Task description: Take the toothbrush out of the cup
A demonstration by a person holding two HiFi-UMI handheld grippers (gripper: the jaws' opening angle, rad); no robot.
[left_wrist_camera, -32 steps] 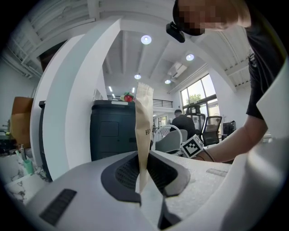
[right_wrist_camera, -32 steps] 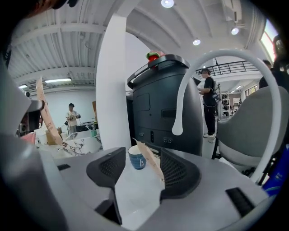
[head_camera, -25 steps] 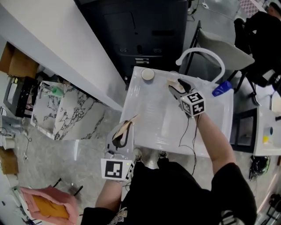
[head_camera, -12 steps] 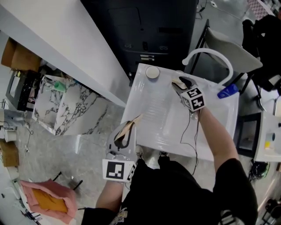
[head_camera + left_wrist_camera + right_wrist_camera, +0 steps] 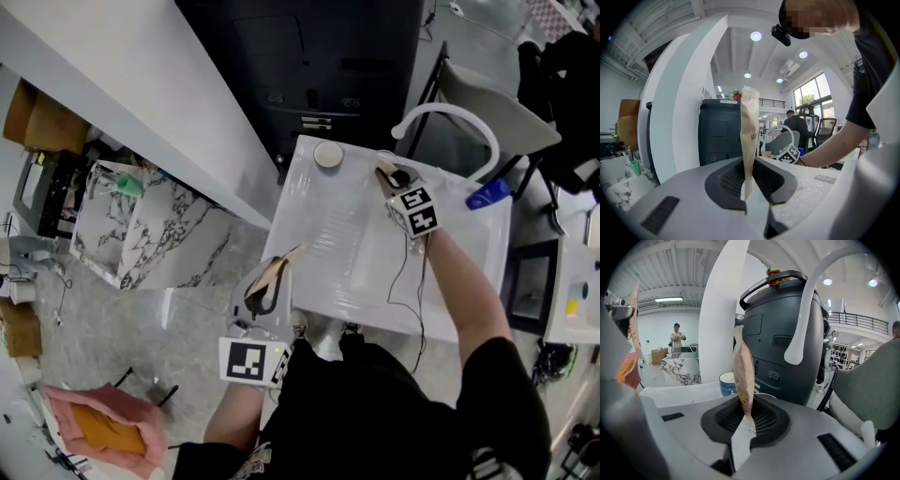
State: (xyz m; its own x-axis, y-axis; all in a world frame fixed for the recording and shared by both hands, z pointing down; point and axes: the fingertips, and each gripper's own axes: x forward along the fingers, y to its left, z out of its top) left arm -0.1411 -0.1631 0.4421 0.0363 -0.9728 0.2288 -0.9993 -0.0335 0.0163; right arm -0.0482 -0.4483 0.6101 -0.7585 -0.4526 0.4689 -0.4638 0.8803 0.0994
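1. Jaws of the left hand-held gripper are drawn narrow and clamp the lower end of a long tan paper sleeve. The sleeve stands upright between the dark ribbed pads and carries a little dark print.
2. That hand-held gripper sits at the near left edge of the glossy white surface. Its black-and-white marker cube faces up, close to the person's body.
3. On the far edge of the surface stands a blue cup with a white rim, upright and by itself. A dark cabinet rises behind it.
4. Just right of the cup is the right hand-held gripper, on the end of a bare forearm stretched across the surface. Its jaws have just been closing and now pinch a tan paper-wrapped toothbrush between the pads. The wrapped toothbrush stands nearly upright and is outside the blue cup, which the right gripper view shows behind it and to its left, not touching.
5. A thin pale curved edge lies beside the wrapper at pad level, and I cannot tell what it belongs to.
6. Further right, a white curved bar arches past the far corner of the surface. A small blue object sits at the right edge.
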